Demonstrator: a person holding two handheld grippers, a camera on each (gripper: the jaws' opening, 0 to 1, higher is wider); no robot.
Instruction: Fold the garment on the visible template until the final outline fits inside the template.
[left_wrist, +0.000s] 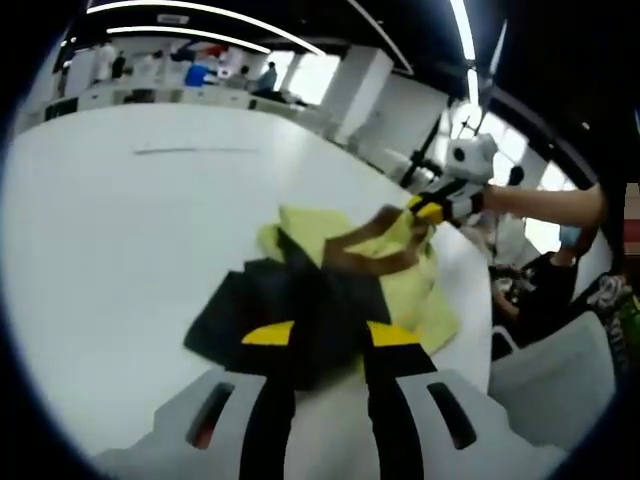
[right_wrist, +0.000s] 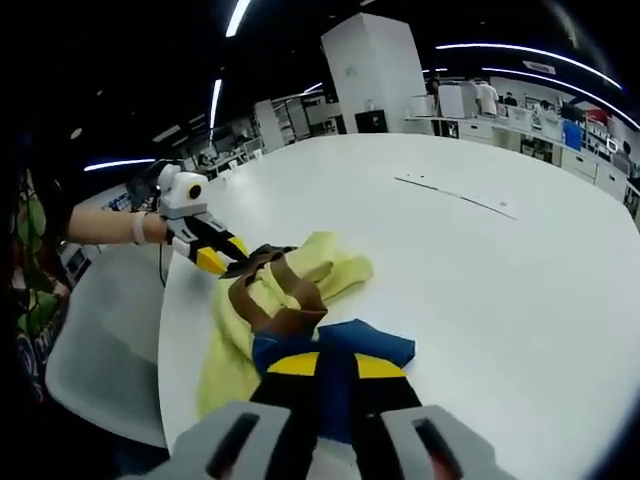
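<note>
Two grippers are working on one garment (left_wrist: 390, 285), a pale yellow piece with dark blue and brown parts, which is lying on a white table (left_wrist: 120, 250) near its edge. In the left gripper view, the left gripper (left_wrist: 330, 340) is rising from the bottom with its yellow-tipped jaws closed on a dark fold of the garment, and the right gripper (left_wrist: 425, 208) is reaching in from the right, its jaws pinched on the brown band. A person's forearm (left_wrist: 545, 203) is extending behind it. In the right gripper view, the right gripper (right_wrist: 325, 368) is clamping the blue cloth between its nearly closed jaws, while the left gripper (right_wrist: 232, 262) is coming in from the left, gripping the brown strip where it is meeting the yellow fabric.
</note>
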